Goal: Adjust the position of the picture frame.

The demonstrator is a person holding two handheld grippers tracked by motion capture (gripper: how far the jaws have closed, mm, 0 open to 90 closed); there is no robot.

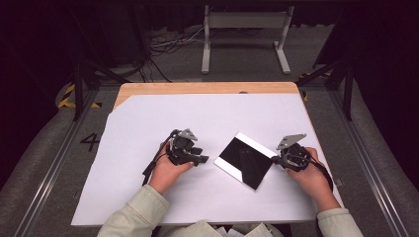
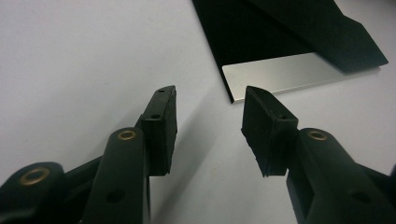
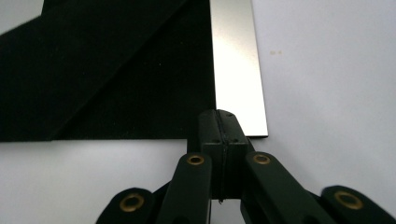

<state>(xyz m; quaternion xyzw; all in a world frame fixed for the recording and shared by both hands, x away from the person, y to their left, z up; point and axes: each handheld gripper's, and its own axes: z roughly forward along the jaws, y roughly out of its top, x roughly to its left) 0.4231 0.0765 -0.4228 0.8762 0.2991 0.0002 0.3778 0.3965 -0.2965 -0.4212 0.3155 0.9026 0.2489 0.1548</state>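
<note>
Cloth (image 1: pixel 243 159), black and folded over a flat silvery plate (image 1: pixel 257 145), lies on the white sheet (image 1: pixel 148 113) that covers the table, between the two grippers and set at a slant to the table's edges. In the right gripper view the plate shows as a bright strip (image 3: pixel 236 60) running along one edge of the cloth (image 3: pixel 116 74), with a diagonal fold line crossing the dark fabric. The right gripper (image 1: pixel 280 159) is at the stack's right-hand corner: its jaws are pressed together with no gap, their tips at the near edge where the cloth meets the plate; whether they pinch a bit of fabric cannot be told. The left gripper (image 1: pixel 201 159) rests on the sheet just beside the stack's left corner, apart from it. Its jaws stand moderately wide and hold nothing (image 2: pixel 210 116); the corner of the cloth (image 2: pixel 280 28) and plate (image 2: pixel 294 74) lies straight ahead of them. The right gripper is the nearer, so the left one likely has to advance toward that corner.
</note>
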